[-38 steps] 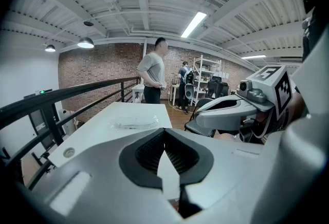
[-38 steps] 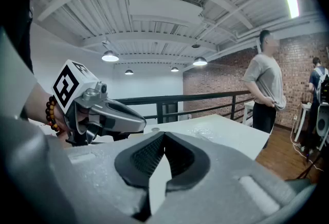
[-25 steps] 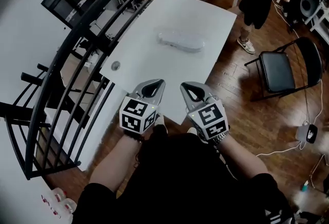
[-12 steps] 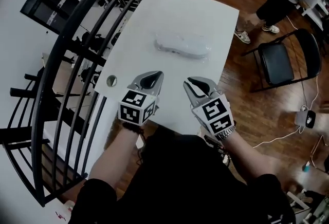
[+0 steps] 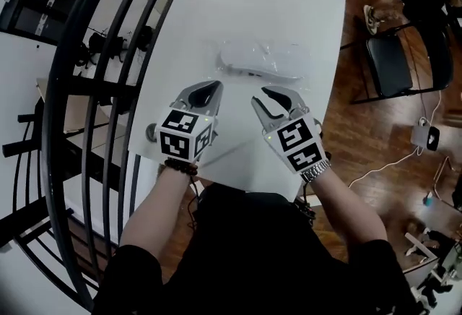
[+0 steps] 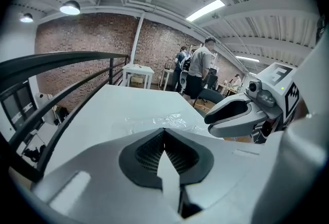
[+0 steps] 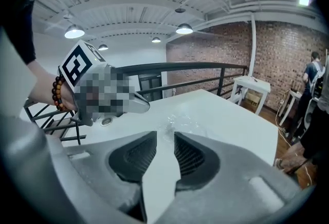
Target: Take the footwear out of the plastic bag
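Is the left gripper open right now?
No, the left gripper's jaws are closed tip to tip with nothing between them, and it is short of the bag.

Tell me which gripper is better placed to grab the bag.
Right, probably: the right gripper has just been opening its jaws, nothing between them, aimed at the bag. The left gripper is shut.

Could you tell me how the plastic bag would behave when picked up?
The plastic bag looks thin and crinkled, so probably floppy and slippery. The footwear inside likely carries the weight, so the film may sag around it.
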The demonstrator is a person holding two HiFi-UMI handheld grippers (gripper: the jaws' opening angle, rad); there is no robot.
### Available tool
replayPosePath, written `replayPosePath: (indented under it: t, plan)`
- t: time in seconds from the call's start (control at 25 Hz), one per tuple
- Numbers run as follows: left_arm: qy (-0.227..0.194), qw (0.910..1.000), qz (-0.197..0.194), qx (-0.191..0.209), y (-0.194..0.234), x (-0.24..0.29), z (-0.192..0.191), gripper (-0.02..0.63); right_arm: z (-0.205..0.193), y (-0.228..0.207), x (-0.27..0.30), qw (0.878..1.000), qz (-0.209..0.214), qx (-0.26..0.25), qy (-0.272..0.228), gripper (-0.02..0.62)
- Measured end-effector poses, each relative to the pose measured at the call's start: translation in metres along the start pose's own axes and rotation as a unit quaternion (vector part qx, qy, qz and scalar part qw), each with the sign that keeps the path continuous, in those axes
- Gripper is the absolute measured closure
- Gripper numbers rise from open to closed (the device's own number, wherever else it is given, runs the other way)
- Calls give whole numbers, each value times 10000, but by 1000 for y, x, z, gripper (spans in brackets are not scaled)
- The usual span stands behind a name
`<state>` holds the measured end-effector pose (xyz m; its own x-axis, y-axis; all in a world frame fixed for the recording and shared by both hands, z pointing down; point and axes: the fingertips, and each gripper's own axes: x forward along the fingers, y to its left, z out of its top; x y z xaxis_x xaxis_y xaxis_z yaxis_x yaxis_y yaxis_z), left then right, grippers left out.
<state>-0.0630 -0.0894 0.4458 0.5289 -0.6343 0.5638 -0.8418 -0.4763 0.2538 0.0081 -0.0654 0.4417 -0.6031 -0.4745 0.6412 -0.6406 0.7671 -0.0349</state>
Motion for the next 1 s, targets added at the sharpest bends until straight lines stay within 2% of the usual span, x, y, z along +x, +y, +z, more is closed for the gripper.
replayPosePath:
  t: [0.16, 0.4, 0.76, 0.88, 1.0]
  plan:
    - [121, 9999, -73, -95, 20, 11, -2, 592, -3, -10, 37, 9994, -41, -105, 337, 500]
    - [356, 9991, -132, -175, 39, 13, -18, 592, -2, -16, 89, 9943, -184, -709, 779, 489]
    - [472, 9984, -155, -269, 53, 17, -28, 592, -23, -9, 137, 9767, -56, -1516, 1517, 465]
    - [496, 9981, -153, -335, 59, 18, -30, 592, -26, -8, 140, 9741, -121, -1576, 1618, 476]
    - [514, 9978, -164, -376, 64, 16, -33, 592, -24, -3, 137, 9747, -133, -1542, 1611, 515]
